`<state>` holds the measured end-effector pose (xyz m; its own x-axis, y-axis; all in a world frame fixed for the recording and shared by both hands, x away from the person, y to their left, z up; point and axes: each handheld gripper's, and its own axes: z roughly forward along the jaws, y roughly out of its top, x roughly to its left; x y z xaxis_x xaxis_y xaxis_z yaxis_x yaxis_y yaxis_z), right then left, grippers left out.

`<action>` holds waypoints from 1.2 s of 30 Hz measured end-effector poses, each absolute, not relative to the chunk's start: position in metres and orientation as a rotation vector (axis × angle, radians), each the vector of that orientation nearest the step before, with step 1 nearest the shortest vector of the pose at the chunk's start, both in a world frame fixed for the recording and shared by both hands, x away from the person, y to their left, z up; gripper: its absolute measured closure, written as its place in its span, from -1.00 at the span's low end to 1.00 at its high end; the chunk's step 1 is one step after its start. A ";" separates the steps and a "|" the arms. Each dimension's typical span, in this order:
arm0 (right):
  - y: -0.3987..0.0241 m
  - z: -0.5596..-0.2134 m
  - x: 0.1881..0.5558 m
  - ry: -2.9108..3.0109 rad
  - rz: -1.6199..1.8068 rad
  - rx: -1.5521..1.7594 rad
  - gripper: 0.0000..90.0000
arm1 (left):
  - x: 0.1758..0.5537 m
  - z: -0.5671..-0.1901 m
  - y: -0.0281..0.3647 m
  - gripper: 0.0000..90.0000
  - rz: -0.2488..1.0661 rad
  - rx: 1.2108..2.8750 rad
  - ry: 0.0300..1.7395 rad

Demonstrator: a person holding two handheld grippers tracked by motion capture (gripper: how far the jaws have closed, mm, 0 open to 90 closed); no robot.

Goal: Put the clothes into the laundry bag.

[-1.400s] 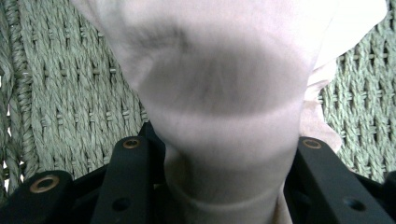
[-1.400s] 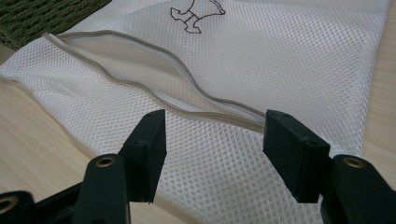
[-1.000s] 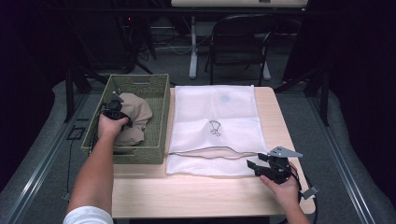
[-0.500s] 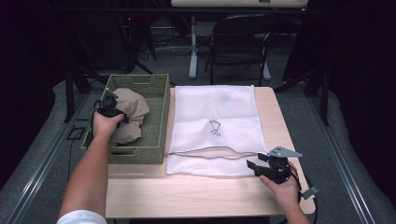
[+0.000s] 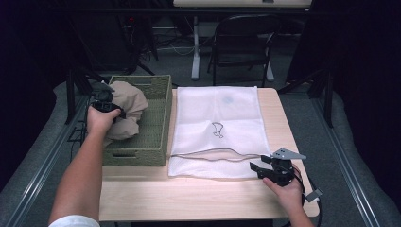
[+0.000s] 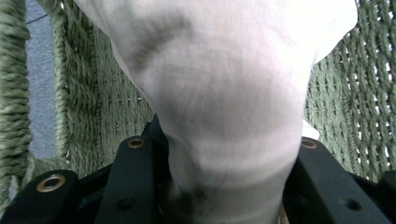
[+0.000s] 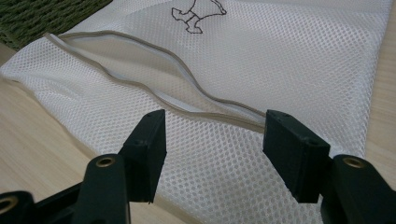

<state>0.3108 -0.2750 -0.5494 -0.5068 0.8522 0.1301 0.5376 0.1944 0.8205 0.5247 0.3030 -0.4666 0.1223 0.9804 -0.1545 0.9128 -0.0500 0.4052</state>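
Observation:
A beige garment point(image 5: 126, 108) bulges out of the green woven basket point(image 5: 156, 124) at the table's left. My left gripper point(image 5: 101, 101) is shut on a bunched fold of it and holds it up above the basket floor. In the left gripper view that cloth point(image 6: 224, 102) runs down between the two black jaws, with basket weave point(image 6: 93, 107) behind. A white mesh laundry bag point(image 5: 217, 130) lies flat mid-table, its zipped mouth gaping toward me. My right gripper point(image 5: 257, 170) stands open just off the bag's near right corner. Its fingers point(image 7: 147, 149) hover over the mesh point(image 7: 289, 60) below the open zipper edge point(image 7: 163, 100).
The wooden tabletop point(image 5: 189, 198) shows bare along its front edge. A black folding chair point(image 5: 243, 40) and a table leg point(image 5: 195, 45) stand beyond the far edge. Dark floor surrounds the table.
My left hand has risen and drawn the beige garment upward out of the basket. The right gripper has stayed where it was.

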 end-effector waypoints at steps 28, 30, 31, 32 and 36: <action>-0.273 -0.549 0.311 2.130 1.214 1.297 -0.13 | 0.505 -0.413 0.287 0.35 0.264 2.032 1.677; -0.273 -0.549 0.311 2.127 1.227 1.299 -0.13 | 0.503 -0.408 0.285 0.35 0.284 2.033 1.669; -0.273 -0.549 0.311 2.125 1.223 1.301 -0.13 | 0.502 -0.405 0.285 0.35 0.287 2.045 1.662; -0.273 -0.549 0.311 2.125 1.225 1.301 -0.13 | 0.502 -0.402 0.284 0.35 0.293 2.050 1.659; -0.273 -0.549 0.311 2.125 1.230 1.301 -0.13 | 0.499 -0.394 0.281 0.35 0.299 2.062 1.642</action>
